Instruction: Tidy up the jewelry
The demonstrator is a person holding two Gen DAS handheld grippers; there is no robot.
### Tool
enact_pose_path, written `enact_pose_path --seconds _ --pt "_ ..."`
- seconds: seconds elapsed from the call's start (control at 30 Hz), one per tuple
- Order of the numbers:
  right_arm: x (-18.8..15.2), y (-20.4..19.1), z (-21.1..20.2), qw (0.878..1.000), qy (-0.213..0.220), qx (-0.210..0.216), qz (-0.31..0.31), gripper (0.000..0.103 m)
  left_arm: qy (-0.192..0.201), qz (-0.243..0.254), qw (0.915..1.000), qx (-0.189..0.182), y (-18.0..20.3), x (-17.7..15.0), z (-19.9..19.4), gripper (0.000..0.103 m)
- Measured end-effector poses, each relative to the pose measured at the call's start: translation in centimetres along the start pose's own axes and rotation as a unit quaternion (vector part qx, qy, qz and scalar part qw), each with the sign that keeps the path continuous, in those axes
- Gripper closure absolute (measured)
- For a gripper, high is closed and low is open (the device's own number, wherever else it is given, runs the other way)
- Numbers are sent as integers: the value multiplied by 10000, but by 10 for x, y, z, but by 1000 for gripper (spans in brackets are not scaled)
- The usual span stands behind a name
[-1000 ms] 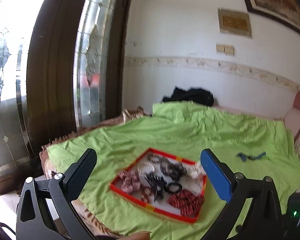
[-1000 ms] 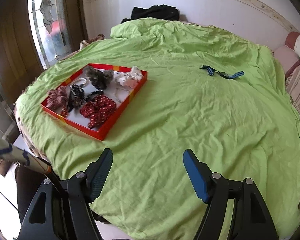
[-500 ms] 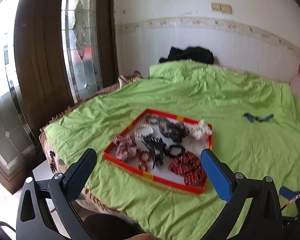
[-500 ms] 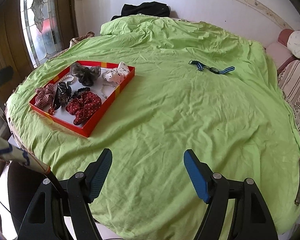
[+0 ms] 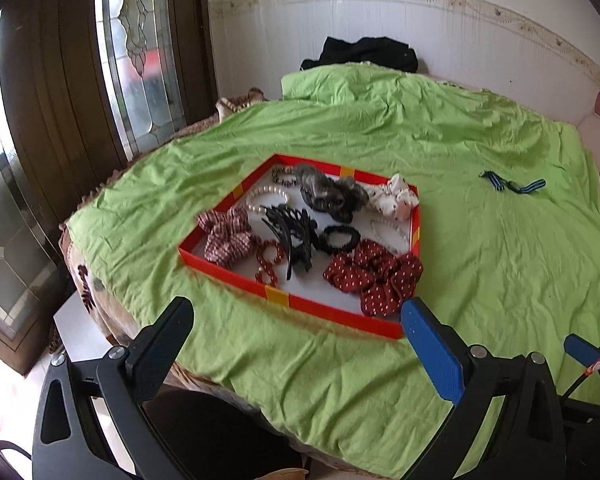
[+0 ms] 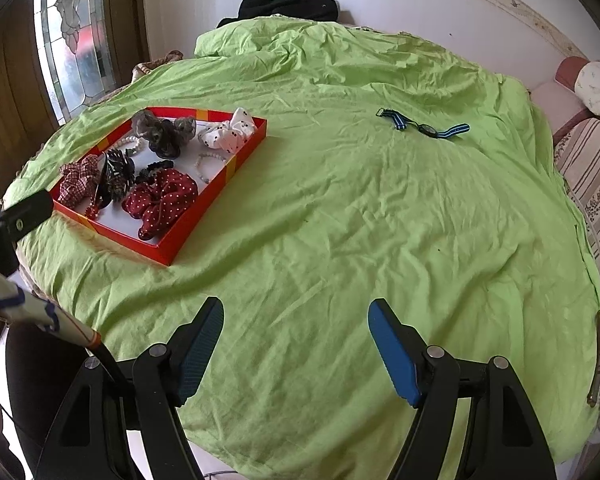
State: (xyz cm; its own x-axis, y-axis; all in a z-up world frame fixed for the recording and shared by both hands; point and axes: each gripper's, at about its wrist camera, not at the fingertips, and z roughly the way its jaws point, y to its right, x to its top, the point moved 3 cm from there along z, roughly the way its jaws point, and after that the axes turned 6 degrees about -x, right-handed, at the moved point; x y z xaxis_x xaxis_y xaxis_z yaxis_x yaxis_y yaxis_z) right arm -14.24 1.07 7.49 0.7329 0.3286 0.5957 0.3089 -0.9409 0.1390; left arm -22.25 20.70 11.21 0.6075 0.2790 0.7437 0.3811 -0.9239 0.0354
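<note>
A red-rimmed tray [image 5: 236, 276] [image 6: 216, 196] lies on the green cloth, holding several scrunchies, bead bracelets and a black hair claw [image 5: 290, 232]. A red dotted scrunchie [image 5: 374, 276] [image 6: 162, 200] lies at its near right corner. A blue striped watch [image 5: 512, 185] [image 6: 424, 127] lies alone on the cloth, far right of the tray. My left gripper [image 5: 296, 344] is open and empty, just in front of the tray. My right gripper [image 6: 296, 340] is open and empty above bare cloth, right of the tray.
The green cloth [image 6: 380, 220] covers a round table. A wooden door with leaded glass [image 5: 140, 48] stands at the left. A black garment [image 5: 364, 54] lies at the far edge by the white wall. A sofa [image 6: 588, 152] is at the right.
Both grippers have moved forward and lower toward the table. The tray now looks larger and closer in the left wrist view. Both stay open.
</note>
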Motion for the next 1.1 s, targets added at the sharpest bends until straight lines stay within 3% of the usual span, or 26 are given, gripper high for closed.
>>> enact_pose_path --seconds 0.67,1.1 --pt "-3 -24 3 9995 -82 -191 -255 21 -420 -229 9986 -246 -14 -17 18 0" --pt "-5 -18 5 9994 -158 -305 5 17 -589 -225 9975 -302 -18 -23 24 0"
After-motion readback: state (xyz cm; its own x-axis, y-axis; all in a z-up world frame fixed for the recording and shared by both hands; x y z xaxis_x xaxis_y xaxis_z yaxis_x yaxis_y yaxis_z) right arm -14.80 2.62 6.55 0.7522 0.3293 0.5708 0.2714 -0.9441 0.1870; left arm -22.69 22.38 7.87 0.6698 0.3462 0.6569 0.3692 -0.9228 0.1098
